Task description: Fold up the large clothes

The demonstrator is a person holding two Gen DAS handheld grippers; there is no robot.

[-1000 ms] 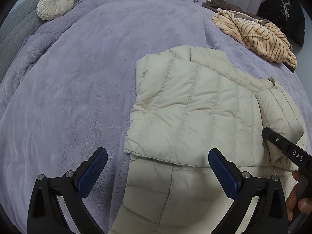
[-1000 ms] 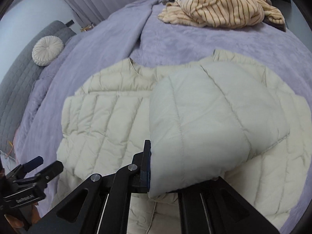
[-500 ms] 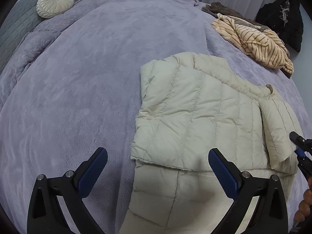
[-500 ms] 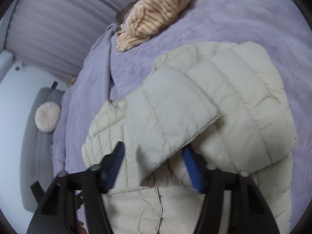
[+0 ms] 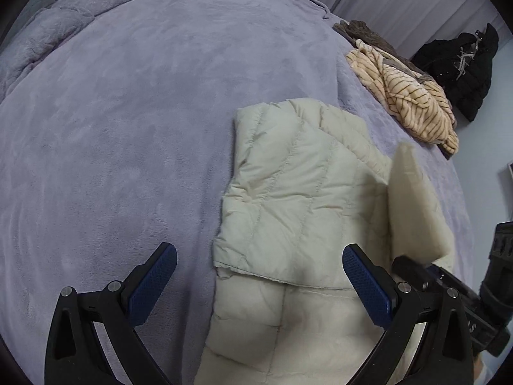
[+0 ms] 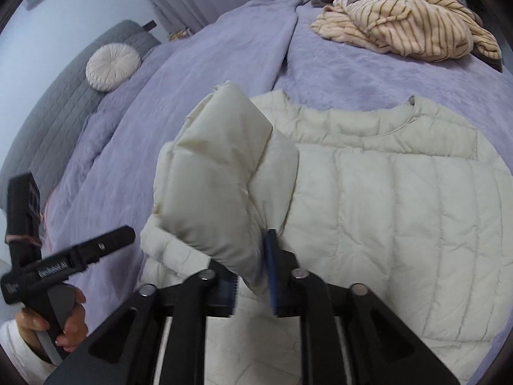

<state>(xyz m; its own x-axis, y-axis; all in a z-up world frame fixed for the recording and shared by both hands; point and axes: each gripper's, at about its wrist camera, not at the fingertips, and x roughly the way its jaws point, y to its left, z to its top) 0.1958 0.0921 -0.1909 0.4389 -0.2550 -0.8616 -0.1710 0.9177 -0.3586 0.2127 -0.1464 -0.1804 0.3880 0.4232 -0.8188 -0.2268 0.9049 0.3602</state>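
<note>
Jaws of the right gripper (image 6: 251, 284) pinch the jacket's (image 6: 384, 199) sleeve (image 6: 218, 173) above the bed (image 5: 112, 112); left gripper (image 5: 256, 288) hangs spread, empty. Lay the sleeve flat across the chest.

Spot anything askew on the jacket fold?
Yes: the cream puffer jacket lies flat on the bed, but one sleeve stands lifted and bunched between the right claw pads, not laid flat.

Open left hand-held gripper (image 5: 259, 284) hovers over cream puffer jacket (image 5: 298, 199).
</note>
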